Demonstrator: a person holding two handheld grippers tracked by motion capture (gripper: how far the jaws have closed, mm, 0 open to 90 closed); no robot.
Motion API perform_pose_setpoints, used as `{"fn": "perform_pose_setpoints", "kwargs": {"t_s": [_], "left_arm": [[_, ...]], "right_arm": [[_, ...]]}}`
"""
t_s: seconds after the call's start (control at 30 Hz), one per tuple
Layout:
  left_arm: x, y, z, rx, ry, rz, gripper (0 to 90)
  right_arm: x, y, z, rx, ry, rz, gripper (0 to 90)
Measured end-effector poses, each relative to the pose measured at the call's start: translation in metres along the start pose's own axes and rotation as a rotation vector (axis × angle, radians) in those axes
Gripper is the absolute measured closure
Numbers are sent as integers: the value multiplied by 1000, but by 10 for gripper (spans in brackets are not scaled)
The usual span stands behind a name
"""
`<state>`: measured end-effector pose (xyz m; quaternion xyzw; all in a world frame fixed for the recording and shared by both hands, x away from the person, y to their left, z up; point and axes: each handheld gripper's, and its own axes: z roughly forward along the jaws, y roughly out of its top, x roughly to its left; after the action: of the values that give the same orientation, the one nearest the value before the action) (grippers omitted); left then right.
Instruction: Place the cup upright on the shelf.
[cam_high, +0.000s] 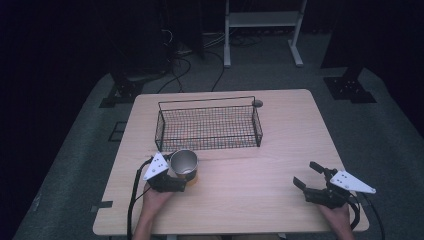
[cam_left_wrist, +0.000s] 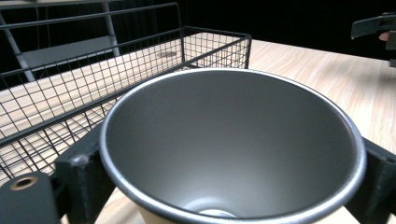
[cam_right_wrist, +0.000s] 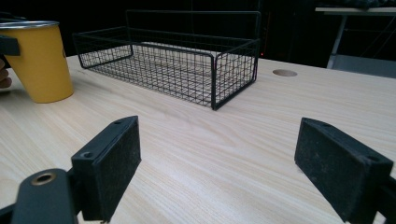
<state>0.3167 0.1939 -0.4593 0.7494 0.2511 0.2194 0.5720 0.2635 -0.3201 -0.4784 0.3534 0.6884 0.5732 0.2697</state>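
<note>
A cup (cam_high: 184, 162), yellow outside and bare metal inside, stands near the table's front left, just in front of the black wire basket (cam_high: 205, 102). My left gripper (cam_high: 179, 175) is shut on the cup, one jaw on each side below the rim (cam_left_wrist: 231, 158). From the right gripper view the cup (cam_right_wrist: 42, 65) leans slightly, its base at the tabletop. My right gripper (cam_high: 307, 175) hovers near the front right edge, open, its pads (cam_right_wrist: 116, 154) wide apart over bare wood with nothing between them.
The basket (cam_right_wrist: 215, 79) is empty and lies across the table's middle back. A round hole (cam_high: 257, 103) sits in the tabletop by its far right corner. Cables trail from both grippers. A white frame (cam_high: 262, 20) stands on the floor beyond the table.
</note>
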Motion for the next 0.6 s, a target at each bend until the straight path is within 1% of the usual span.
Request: {"fn": "perform_pose_setpoints", "kwargs": {"t_s": [0.17,0.6], "left_arm": [[0,0,-1,-2,-2,2,115],[-1,1,-1,-8,-13,0,119]], "right_arm": [[0,0,0,0,0,0,135],[0,0,0,1,-1,0,134]]}}
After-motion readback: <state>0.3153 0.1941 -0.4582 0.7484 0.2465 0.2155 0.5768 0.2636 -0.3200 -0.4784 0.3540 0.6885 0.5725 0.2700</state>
